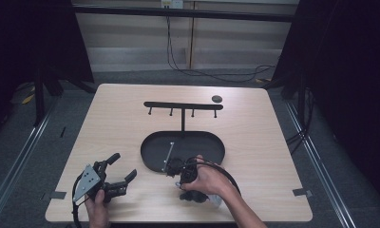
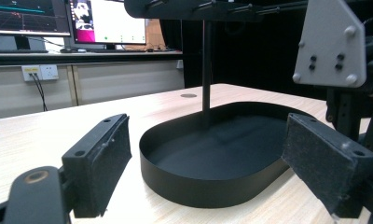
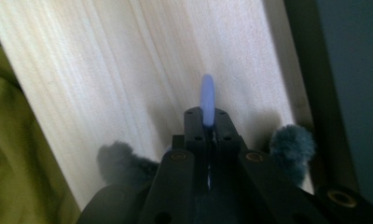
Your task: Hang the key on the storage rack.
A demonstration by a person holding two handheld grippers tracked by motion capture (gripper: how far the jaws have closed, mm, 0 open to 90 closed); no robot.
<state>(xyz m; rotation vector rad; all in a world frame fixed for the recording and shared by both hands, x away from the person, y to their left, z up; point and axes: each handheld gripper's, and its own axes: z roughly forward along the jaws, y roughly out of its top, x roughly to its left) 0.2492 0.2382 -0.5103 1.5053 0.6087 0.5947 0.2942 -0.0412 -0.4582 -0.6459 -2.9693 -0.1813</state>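
My right gripper [image 3: 206, 117] is shut on a thin pale blue loop [image 3: 207, 99] that sticks out past its tips, just above the wooden table [image 3: 128, 70]. A blue-grey fuzzy ball [image 3: 293, 147] lies beside the jaws; I cannot tell whether it joins the loop. In the high view a hand holds that gripper [image 1: 179, 178] at the front rim of the black oval tray [image 1: 152, 161]. A hook stand [image 1: 183, 105] rises from the tray. My left gripper [image 1: 123, 167] rests open at the table's front left, aimed at the tray [image 2: 175, 186] with nothing between its pads [image 2: 111, 161].
A small dark disc [image 1: 217, 99] lies at the back right of the table [image 1: 254, 137]. The right gripper's grey plate [image 2: 331, 42] stands close by in the left gripper view. Behind the table are a wall and cables, with monitors [image 2: 105, 21] on a desk.
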